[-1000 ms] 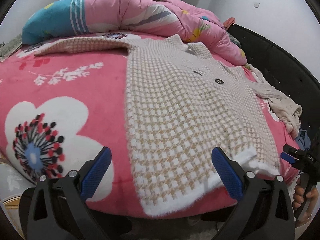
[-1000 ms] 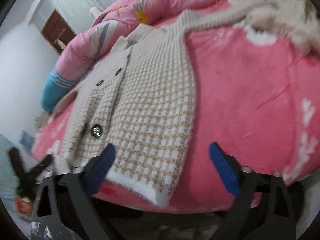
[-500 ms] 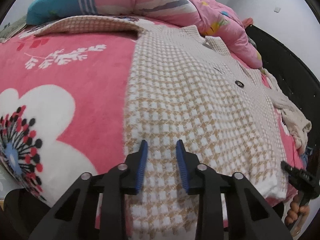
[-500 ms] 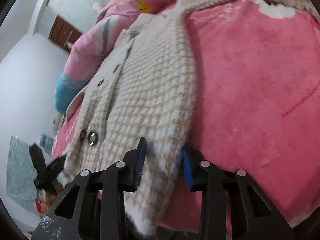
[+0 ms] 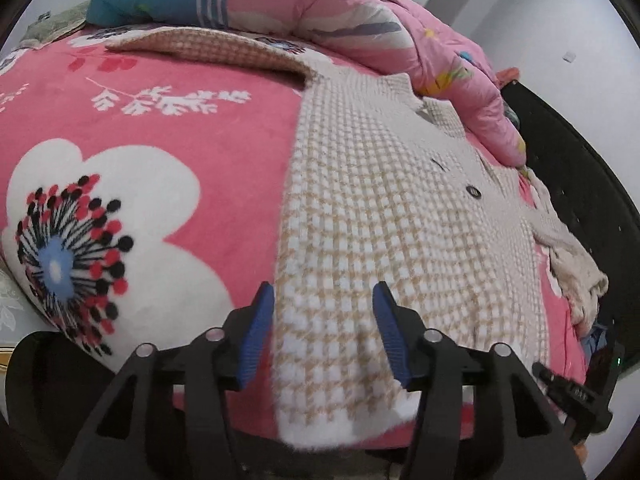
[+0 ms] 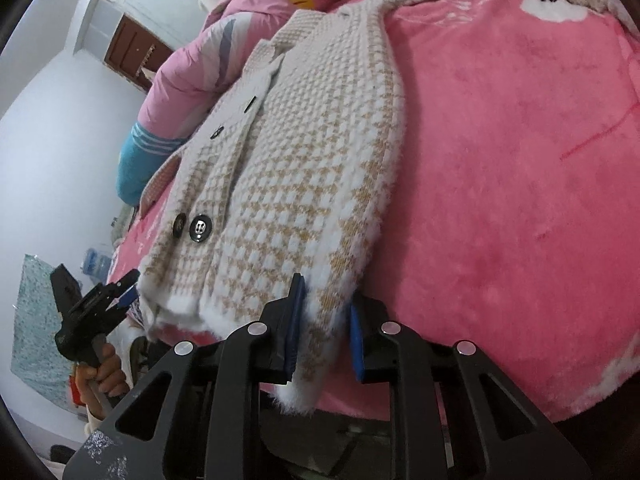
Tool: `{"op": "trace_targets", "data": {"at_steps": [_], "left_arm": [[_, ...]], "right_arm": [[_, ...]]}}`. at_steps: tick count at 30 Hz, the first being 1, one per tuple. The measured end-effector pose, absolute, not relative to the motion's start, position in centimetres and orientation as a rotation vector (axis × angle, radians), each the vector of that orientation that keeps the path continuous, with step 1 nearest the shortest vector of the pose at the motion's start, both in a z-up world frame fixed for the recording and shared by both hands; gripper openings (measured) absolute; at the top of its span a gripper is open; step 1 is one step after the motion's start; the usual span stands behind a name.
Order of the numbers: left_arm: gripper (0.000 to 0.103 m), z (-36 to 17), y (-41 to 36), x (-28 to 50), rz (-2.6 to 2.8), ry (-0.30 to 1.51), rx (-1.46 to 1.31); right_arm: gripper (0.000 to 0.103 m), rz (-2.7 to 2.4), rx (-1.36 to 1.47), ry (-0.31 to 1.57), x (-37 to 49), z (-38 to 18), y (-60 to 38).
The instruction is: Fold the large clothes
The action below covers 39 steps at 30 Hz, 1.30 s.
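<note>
- The cardigan [image 5: 384, 216] lies flat and spread on the pink flowered bed [image 5: 168, 148], hem at the near edge, both sleeves out to the sides; no fold shows in it so far.
- The left tool [image 5: 324, 332] sits over the hem's left corner, and its jaws have just been opening again. They stand half wide with the knit between them, but the pads do not look pressed on it.
- The right tool [image 6: 324, 326] has just been closing and stands narrow, its blue pads pinching the hem's right corner, which hangs off the bed edge.
- By the look of it, this is only the opening grab: one corner secured, the other not.
- Left to do, likely: grip the left corner, lift the hem, carry it toward the collar, then deal with the sleeves.
</note>
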<state>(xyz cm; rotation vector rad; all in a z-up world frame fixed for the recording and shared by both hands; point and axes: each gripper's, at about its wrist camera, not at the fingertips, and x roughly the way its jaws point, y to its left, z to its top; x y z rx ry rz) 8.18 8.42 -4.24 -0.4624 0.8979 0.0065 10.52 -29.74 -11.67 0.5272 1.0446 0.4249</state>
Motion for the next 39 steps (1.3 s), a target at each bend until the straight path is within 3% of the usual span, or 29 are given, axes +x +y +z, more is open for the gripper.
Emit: {"op": "trace_targets", "data": {"at_steps": [9,12,14,16,21,27,32,36,39], "left_arm": [[0.051,-6.3,8.0,7.6,-0.015,0.889,-0.406],[0.036,-6.3,7.2,7.8,-0.020,0.879,-0.377],[0.015,-6.4,6.9,8.0,-0.017,0.873,-0.364],[0.010,-5.5,7.0,8.0,-0.008,0.858,-0.356],[0.007,1.1,7.3,4.8,-0.016,0.685,-0.289],[0.007,4.4,7.0,0.9,-0.114,0.698,-0.282],[0.007,2.7,6.9,-2.2,-0.102,0.804,-0.252],[0.008,-2.7,6.3,-1.7,-0.059,0.941,-0.221],[0.014,-5.8,6.0,-0.7,-0.019,1.011,-0.140]], "right_arm": [[0.019,0.428,0.550,1.053,11.1,-12.2,-29.6],[0.019,0.434,0.537,1.048,11.6,-12.3,-29.2],[0.010,0.419,0.488,1.040,11.9,-11.7,-28.6],[0.006,0.408,0.479,0.999,11.9,-10.0,-28.9],[0.005,0.452,0.490,0.819,10.4,-2.6,-31.8],[0.005,0.478,0.487,0.764,6.5,1.9,-35.1],[0.005,0.425,0.506,0.897,3.9,-1.5,-35.4],[0.007,0.295,0.465,1.082,4.9,-7.9,-34.8],[0.020,0.161,0.364,1.167,5.7,-9.9,-34.6]]}}
